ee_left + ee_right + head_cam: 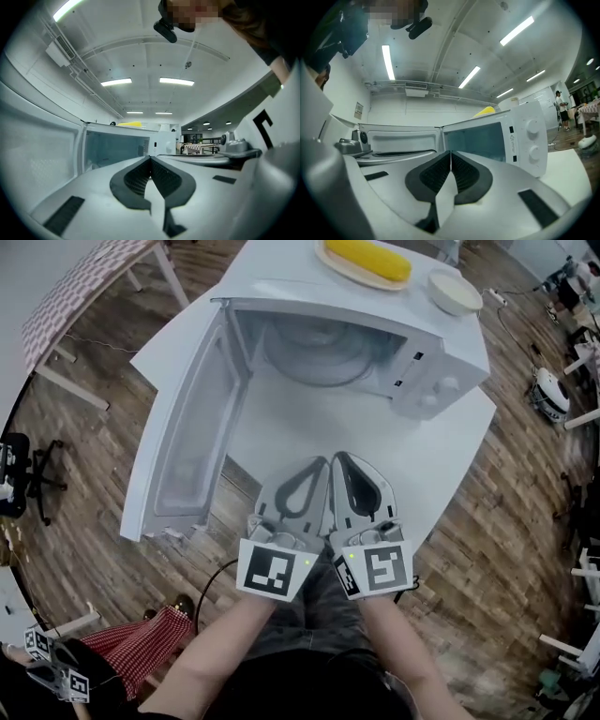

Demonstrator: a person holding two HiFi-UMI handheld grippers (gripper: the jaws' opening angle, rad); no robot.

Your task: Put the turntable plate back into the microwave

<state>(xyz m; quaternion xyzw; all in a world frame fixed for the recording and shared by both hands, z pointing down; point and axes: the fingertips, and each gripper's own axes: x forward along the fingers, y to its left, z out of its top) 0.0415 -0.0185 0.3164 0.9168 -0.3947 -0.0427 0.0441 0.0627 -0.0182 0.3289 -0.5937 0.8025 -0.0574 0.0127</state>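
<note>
Glass, as it seemed, pale and round, the turntable plate [314, 357] lay in the head view inside the cavity of the white microwave [417, 367]. Its door [183, 442] stood wide to the left over the white desk [450, 460]. The left hand-held gripper [322, 465] and the right hand-held gripper [340, 459] hung side by side before it. I judge the plate stiff, smooth, rather heavy and breakable, best pinched at its rim. In the left gripper view the ribbed dark pads met with nothing between. In the right gripper view the jaws were likewise closed and empty.
</note>
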